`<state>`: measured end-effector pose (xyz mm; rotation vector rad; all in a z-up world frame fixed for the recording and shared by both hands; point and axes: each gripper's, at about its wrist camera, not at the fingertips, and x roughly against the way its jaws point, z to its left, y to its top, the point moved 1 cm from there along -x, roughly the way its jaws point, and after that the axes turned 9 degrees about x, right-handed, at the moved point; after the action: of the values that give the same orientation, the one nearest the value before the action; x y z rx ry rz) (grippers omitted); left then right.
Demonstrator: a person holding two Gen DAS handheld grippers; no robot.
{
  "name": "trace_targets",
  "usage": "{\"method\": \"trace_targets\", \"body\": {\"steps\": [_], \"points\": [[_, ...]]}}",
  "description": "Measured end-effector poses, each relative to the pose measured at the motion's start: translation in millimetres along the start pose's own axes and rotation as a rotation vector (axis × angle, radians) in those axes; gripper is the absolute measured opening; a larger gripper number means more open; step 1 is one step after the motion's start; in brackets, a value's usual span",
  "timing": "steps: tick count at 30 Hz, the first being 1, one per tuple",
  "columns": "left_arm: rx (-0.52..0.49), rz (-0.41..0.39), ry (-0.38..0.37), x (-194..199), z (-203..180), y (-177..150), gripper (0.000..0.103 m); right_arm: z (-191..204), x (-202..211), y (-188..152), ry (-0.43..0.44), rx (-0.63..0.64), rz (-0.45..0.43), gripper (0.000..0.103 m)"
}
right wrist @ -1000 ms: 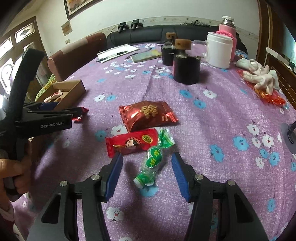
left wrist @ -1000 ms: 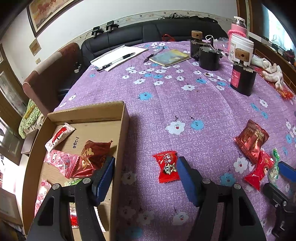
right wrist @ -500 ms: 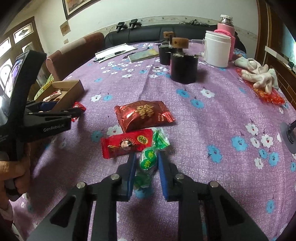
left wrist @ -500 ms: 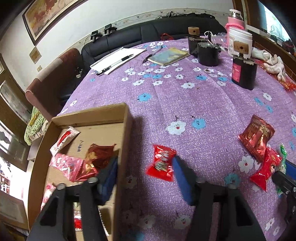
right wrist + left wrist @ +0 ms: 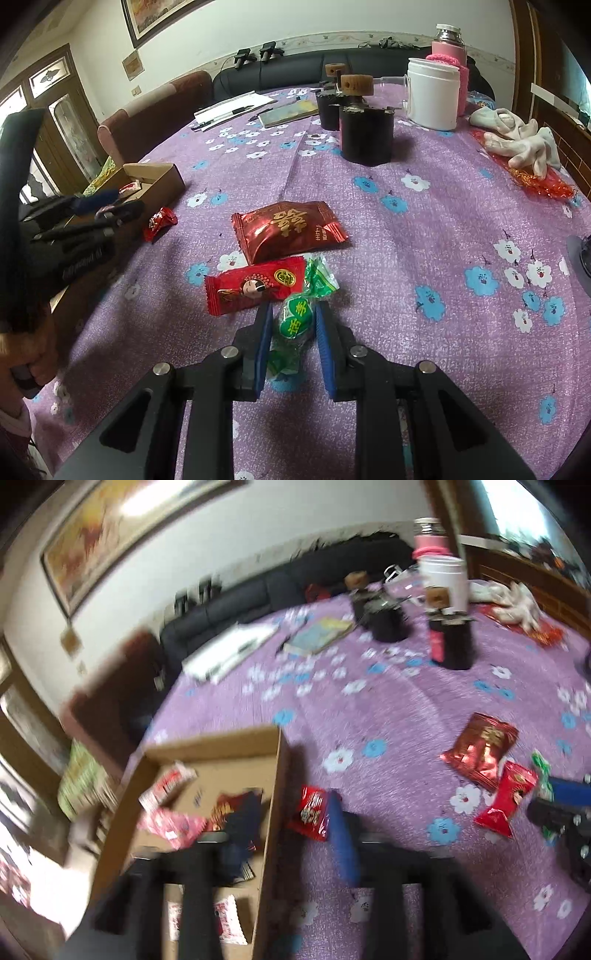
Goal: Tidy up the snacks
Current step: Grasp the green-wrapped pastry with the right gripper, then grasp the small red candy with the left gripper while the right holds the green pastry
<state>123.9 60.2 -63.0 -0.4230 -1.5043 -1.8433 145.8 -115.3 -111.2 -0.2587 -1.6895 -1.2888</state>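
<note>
My right gripper [image 5: 291,314] is shut on a green-wrapped candy [image 5: 297,317] on the purple flowered tablecloth. Beside it lie a red candy packet [image 5: 255,286] and a larger dark red packet [image 5: 290,229]. My left gripper [image 5: 291,812] is open and blurred; its jaws straddle the right wall of the cardboard box [image 5: 275,775]. A small red candy [image 5: 310,812] lies just outside the box, against the right jaw. The box holds several snack packets [image 5: 170,819]. The box [image 5: 155,181] and small red candy [image 5: 159,223] also show in the right wrist view.
Black canisters [image 5: 365,133], a white jar [image 5: 432,96], a pink flask [image 5: 448,48], white gloves [image 5: 517,140], a notebook [image 5: 291,110] and papers [image 5: 232,109] stand at the table's far side. A sofa and a chair lie beyond.
My right gripper has closed on the green candy. My left gripper has swung left and tilted up, its left jaw now over the box; the small red candy now lies against the right jaw.
</note>
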Motion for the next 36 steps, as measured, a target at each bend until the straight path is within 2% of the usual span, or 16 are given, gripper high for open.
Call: {"method": "trace_targets", "body": {"steps": [2, 4, 5, 6, 8, 12, 14, 16, 18, 21, 23, 27, 29, 32, 33, 36], "points": [[-0.066, -0.027, 0.031, -0.8, -12.7, -2.9, 0.075, 0.3, 0.0, 0.0, 0.003, 0.002, 0.000, 0.022], [-0.102, 0.010, 0.040, -13.0, -21.8, -5.2, 0.074, 0.0, 0.1, -0.1, 0.005, 0.001, 0.000, 0.022], [-0.101, 0.032, 0.046, -20.0, -22.8, -5.6, 0.070, 0.0, 0.1, 0.0, 0.007, 0.001, 0.000, 0.022], [-0.096, 0.051, 0.046, -24.6, -22.1, -4.9, 0.061, -0.3, -0.1, 0.1, 0.008, 0.001, 0.000, 0.022], [-0.064, 0.070, 0.071, -33.2, -15.3, -2.7, 0.061, -0.4, -0.3, 0.3, 0.012, 0.001, 0.001, 0.022], [0.022, 0.078, 0.003, -34.4, 0.7, 3.9, 0.061, -0.9, -0.3, 0.3, 0.017, -0.001, 0.000, 0.022], [0.015, 0.033, -0.019, -26.3, -1.8, 6.3, 0.061, -1.2, -0.4, 0.2, 0.021, -0.002, 0.000, 0.022], [-0.008, 0.005, -0.007, -21.1, -5.3, 6.9, 0.061, -1.7, 0.1, -0.6, 0.024, -0.004, -0.002, 0.022], [-0.022, 0.016, 0.017, -23.5, -7.1, 6.9, 0.061, -2.6, 0.1, -0.3, 0.028, -0.008, -0.002, 0.022], [0.022, 0.056, 0.018, -29.4, 2.1, 6.4, 0.062, -3.5, 0.6, -0.4, 0.035, -0.012, -0.004, 0.022], [0.061, 0.069, 0.040, -30.4, 9.5, 6.1, 0.064, -4.6, 0.7, -0.5, 0.039, -0.015, -0.006, 0.022], [0.081, 0.061, 0.109, -29.9, 14.5, 5.0, 0.088, -6.1, 1.3, -0.7, 0.053, -0.023, -0.012, 0.022], [0.072, 0.066, 0.136, -32.0, 12.5, 3.9, 0.091, -6.1, 1.8, -0.8, 0.060, -0.027, -0.016, 0.022], [0.057, 0.088, 0.088, -35.1, 8.4, 1.9, 0.091, -6.3, 3.0, -0.6, 0.072, -0.032, -0.025, 0.022], [0.053, 0.073, 0.063, -30.4, 6.9, 2.1, 0.091, -6.3, 3.5, -0.4, 0.077, -0.033, -0.027, 0.022], [0.029, -0.043, -0.048, 0.9, 4.7, 5.9, 0.091, -7.4, 4.9, -0.4, 0.085, -0.038, -0.035, 0.022]]}}
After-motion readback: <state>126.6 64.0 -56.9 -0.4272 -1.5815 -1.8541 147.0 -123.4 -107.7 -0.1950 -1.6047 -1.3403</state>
